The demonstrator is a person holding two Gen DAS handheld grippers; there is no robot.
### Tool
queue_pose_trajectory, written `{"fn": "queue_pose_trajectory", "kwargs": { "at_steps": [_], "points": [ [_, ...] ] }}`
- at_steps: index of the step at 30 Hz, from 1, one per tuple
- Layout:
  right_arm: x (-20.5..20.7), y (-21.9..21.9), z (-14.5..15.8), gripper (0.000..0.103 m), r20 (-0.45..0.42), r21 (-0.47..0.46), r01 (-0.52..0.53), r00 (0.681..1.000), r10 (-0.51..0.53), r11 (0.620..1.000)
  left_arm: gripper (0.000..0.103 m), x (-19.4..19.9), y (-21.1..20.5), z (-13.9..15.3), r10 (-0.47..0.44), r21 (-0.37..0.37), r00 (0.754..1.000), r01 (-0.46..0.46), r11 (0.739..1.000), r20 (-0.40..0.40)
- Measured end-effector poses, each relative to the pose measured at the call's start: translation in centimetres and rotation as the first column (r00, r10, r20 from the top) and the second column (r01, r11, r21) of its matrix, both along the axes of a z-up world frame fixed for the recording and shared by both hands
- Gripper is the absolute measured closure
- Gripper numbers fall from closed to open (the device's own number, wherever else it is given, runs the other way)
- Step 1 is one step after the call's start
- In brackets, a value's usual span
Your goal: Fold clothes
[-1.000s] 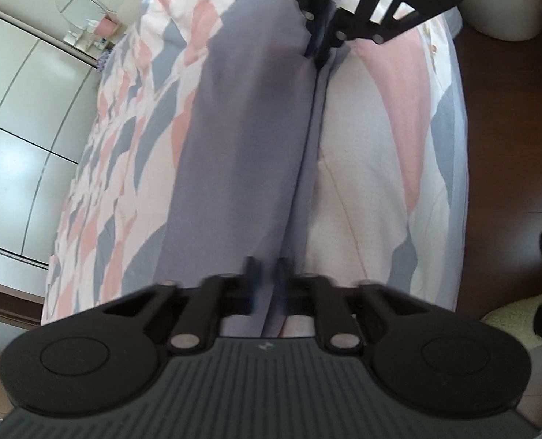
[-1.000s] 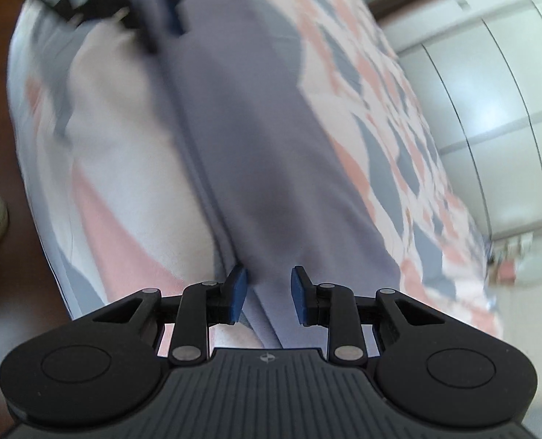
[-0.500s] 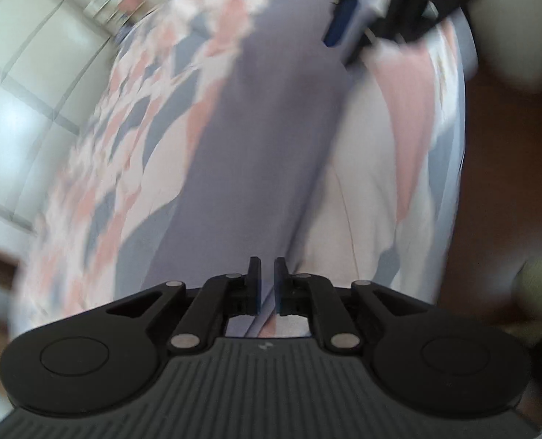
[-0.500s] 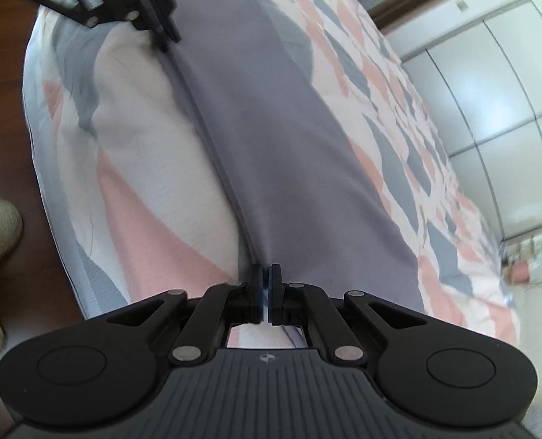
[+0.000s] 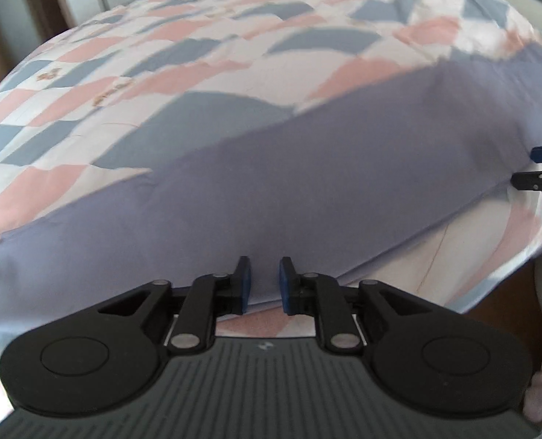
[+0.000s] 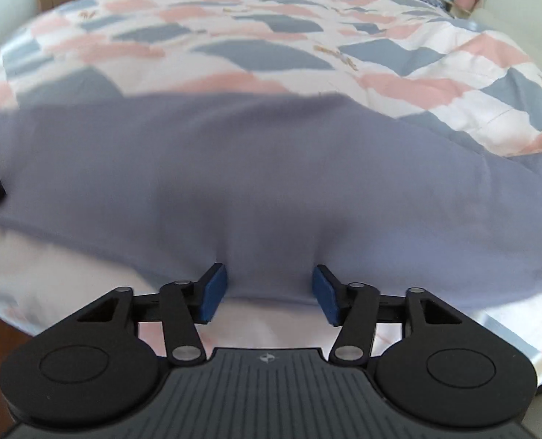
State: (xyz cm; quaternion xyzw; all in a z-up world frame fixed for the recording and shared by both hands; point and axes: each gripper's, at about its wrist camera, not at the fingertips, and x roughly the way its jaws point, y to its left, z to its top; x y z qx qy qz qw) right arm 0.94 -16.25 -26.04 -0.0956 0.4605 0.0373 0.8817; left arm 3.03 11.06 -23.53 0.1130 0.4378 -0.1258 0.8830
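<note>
A long lavender garment lies flat across a bed, stretched along its near edge on top of a quilt patterned in pink, grey-blue and white patches. In the left wrist view the cloth runs from the lower left up toward the right, and its folded near edge sits just in front of the left gripper. That gripper's jaws have just been opening; the 2 blue pads stand a little apart with a narrow gap, and the cloth's edge shows in the gap but is not pinched. The right gripper also has just been opening, and its jaws are spread wider, with the garment's near hem lying loose between the pads, not clamped. At the right edge of the left view, the tip of the other gripper pokes in beside the garment's far end. A wooden floor shows past the bed's corner.
</note>
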Motion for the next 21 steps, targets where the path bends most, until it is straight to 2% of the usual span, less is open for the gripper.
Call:
{"fn": "queue_pose_trajectory", "kwargs": {
  "at_steps": [2,4,6,8,10,12,15,16,18,20,21],
  "points": [
    [-0.8,-0.1,0.9,0.048,0.033,-0.021,0.001,0.999,0.0,1.0,0.078,0.3,-0.3,0.2,0.038,-0.028,0.999,-0.037,0.999,0.001],
    [-1.0,-0.1,1.9,0.046,0.11,0.034,0.006,0.994,-0.01,0.999,0.078,0.8,-0.7,-0.4,0.076,-0.024,0.997,-0.076,0.997,-0.034],
    [-0.4,-0.2,2.2,0.04,0.13,0.09,0.01,0.991,-0.022,0.996,0.077,1.2,-1.0,-1.5,0.116,0.014,0.99,-0.116,0.993,-0.085],
    [0.7,-0.1,0.9,0.04,0.077,0.088,0.02,0.997,-0.027,0.996,0.077,1.1,-1.3,-1.1,0.148,0.032,0.981,-0.145,0.989,-0.122],
    [1.3,-0.1,-0.7,0.041,-0.016,0.047,0.043,0.999,-0.042,0.998,0.077,0.8,-1.4,0.2,0.177,0.039,0.971,-0.173,0.984,-0.163],
    [0.7,-0.3,-0.1,0.041,-0.038,0.052,0.07,0.997,-0.068,0.996,0.077,0.4,-1.6,1.5,0.219,0.055,0.952,-0.212,0.976,-0.214],
    [-1.0,-0.3,1.8,0.041,-0.084,0.038,0.117,0.99,-0.113,0.992,0.076,-1.3,-1.8,4.5,0.262,0.059,0.935,-0.256,0.965,-0.239],
    [-1.7,-0.4,2.8,0.041,-0.093,0.058,0.132,0.988,-0.127,0.989,0.075,-2.0,-1.9,5.6,0.271,0.054,0.932,-0.266,0.962,-0.24],
    [-2.9,-0.6,4.8,0.039,-0.101,0.128,0.172,0.982,-0.159,0.977,0.066,-3.5,-2.3,7.9,0.28,0.036,0.931,-0.279,0.959,-0.236],
    [-4.1,-0.8,7.3,0.028,-0.11,0.204,0.209,0.976,-0.19,0.956,0.062,-5.1,-2.8,9.9,0.284,0.037,0.934,-0.283,0.958,-0.218],
    [-4.5,-1.0,8.3,0.026,-0.117,0.236,0.226,0.972,-0.203,0.945,0.062,-5.8,-3.1,10.8,0.287,0.043,0.935,-0.285,0.958,-0.21]
  ]
}}
